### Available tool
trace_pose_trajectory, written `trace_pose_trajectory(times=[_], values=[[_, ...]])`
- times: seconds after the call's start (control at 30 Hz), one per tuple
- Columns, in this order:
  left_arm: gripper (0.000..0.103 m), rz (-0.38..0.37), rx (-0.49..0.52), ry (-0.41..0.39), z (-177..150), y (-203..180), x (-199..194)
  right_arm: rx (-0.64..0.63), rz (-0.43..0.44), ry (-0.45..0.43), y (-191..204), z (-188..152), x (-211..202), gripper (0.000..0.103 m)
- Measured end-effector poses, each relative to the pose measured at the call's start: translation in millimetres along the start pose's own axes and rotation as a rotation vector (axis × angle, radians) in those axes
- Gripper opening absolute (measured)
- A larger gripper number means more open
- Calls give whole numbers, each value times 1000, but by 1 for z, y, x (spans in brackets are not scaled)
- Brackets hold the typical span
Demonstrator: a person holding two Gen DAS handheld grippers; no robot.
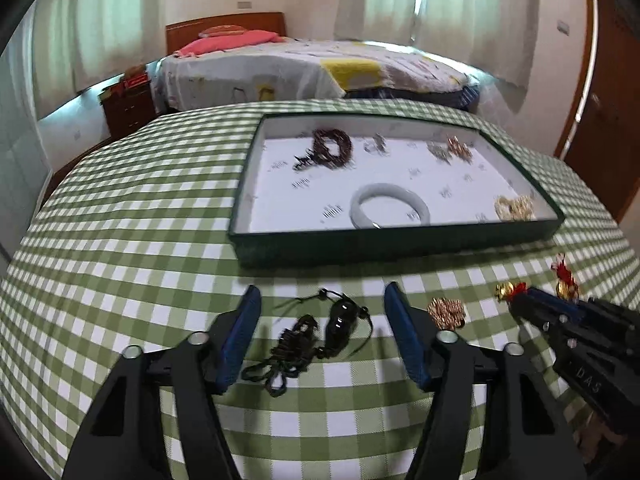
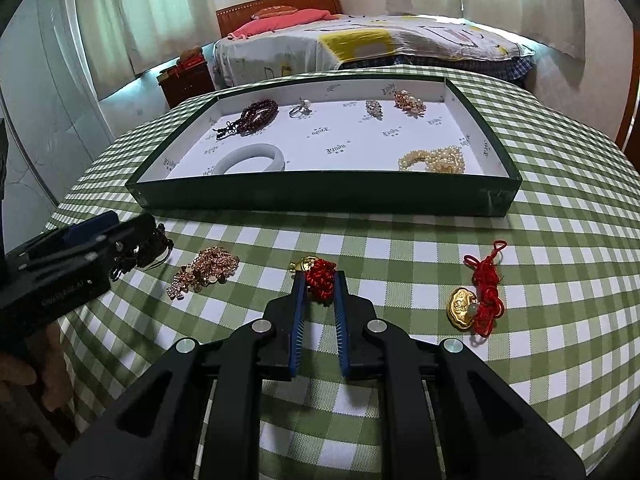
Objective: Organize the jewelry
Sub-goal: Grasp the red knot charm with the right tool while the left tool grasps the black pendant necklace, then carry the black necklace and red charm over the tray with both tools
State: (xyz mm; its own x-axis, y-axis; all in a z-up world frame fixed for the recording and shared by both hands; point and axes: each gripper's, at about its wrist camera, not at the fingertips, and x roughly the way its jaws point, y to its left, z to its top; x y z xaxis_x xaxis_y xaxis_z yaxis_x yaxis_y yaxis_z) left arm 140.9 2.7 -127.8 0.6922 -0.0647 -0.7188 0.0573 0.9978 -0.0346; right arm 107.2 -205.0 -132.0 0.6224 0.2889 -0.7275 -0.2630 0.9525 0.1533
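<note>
1. Left wrist view: your left claw (image 1: 322, 314) stands about half open, low in the frame, its blue pads either side of the black cord piece (image 1: 316, 338) lying on the checked counter (image 1: 120, 240). The pads do not touch it, so nothing is held.
2. Same view: the tray (image 1: 396, 236) sits above centre and already holds a dark bead bracelet (image 1: 330, 148), a white bangle (image 1: 390, 210) and pearls (image 1: 516, 208). A rose-gold chain (image 1: 446, 312) lies just right of the claw. At the right edge your right claw (image 1: 516, 300) shows pinched on a red-and-gold charm (image 1: 506, 292).
3. Right wrist view: the right claw (image 2: 320, 280) is closed on that red-knot charm (image 2: 320, 278) at frame centre; the knot is squeezed between the pads and the gold piece pokes out to the upper left. Whether it is off the cloth I cannot tell.
4. Same view: a second charm (image 2: 476, 300) waits at the right, the chain (image 2: 206, 276) at the left, and the left claw (image 2: 132, 236) sits at the left edge over the black piece. The tray (image 2: 320, 196) lies just beyond, with bare floor in its middle.
5. Step in hand, as I judge it: the right has made its pick, the left is still lining up. Next, close the left squarely on the black bundle, not a loose loop, then carry each piece over the tray's near wall and set it on a bare patch.
</note>
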Motion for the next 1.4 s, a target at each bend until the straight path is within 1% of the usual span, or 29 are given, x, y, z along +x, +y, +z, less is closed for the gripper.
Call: trace_pose_trajectory(times=[0.03, 0.1, 0.2, 0.3, 0.37, 0.43, 0.5, 0.57, 0.77, 0.9, 1.13, 1.4], values=[[49, -6, 8, 12, -1, -2, 3, 0, 0, 0, 0, 0, 0, 14], [47, -11, 13, 21, -2, -3, 5, 1, 1, 0, 0, 0, 0, 14], [39, -6, 35, 31, -2, -6, 8, 2, 1, 0, 0, 1, 0, 14], [38, 3, 31, 56, -4, -2, 14, 2, 1, 0, 0, 1, 0, 14], [33, 9, 34, 51, -5, -1, 14, 1, 0, 0, 0, 1, 0, 14], [25, 12, 41, 49, -6, 0, 14, 2, 0, -1, 0, 1, 0, 14], [23, 9, 44, 48, -6, 0, 13, 2, 0, -1, 0, 1, 0, 14], [22, -12, 38, 43, -7, 2, 12, 3, 1, -1, 0, 1, 0, 14], [21, -6, 33, 41, -8, 4, 9, 6, 2, -7, 0, 1, -2, 14], [21, -1, 22, 35, -8, 5, 4, 1, 1, -28, 2, 3, -8, 14], [21, 2, 13, 2, -4, 6, -11, -16, 5, -56, 9, 7, -18, 14], [21, -16, 1, -43, 7, 5, -29, -25, 3, -94, 14, 13, -34, 14]])
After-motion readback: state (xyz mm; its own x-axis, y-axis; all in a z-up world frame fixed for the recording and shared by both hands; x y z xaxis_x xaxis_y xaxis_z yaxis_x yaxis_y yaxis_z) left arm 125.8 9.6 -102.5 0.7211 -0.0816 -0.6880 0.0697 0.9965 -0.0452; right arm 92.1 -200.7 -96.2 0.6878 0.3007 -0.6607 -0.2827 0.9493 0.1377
